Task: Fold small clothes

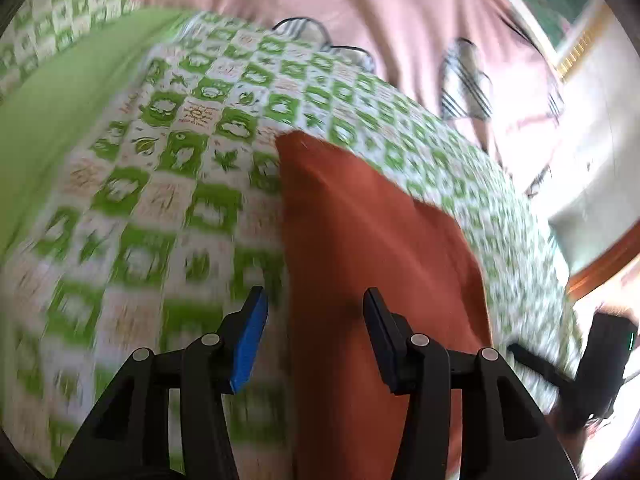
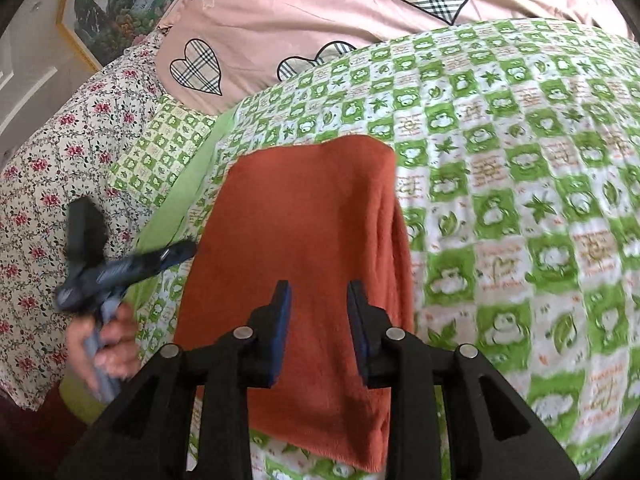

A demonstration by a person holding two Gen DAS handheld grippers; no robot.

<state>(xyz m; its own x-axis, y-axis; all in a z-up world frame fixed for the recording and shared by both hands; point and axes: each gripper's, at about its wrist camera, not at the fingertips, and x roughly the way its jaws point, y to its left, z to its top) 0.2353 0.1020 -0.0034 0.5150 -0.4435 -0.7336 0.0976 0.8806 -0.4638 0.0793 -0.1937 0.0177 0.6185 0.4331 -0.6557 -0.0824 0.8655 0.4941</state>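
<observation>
A rust-orange cloth (image 2: 312, 216) lies folded in a long rectangle on the green-and-white patterned bedspread (image 2: 520, 200). It also shows in the left wrist view (image 1: 360, 232), running away from me. My left gripper (image 1: 316, 300) is open and empty, just above the cloth's near left edge. My right gripper (image 2: 318, 292) is open and empty, hovering over the cloth's near half. The left gripper also shows in the right wrist view (image 2: 176, 254), held in a hand at the cloth's left side.
A pink quilt with plaid hearts (image 2: 304, 12) lies behind the bedspread. A floral sheet (image 2: 60, 168) and a framed picture (image 2: 112, 8) are at the left. The right gripper's body (image 1: 600, 364) shows at the right edge of the left wrist view.
</observation>
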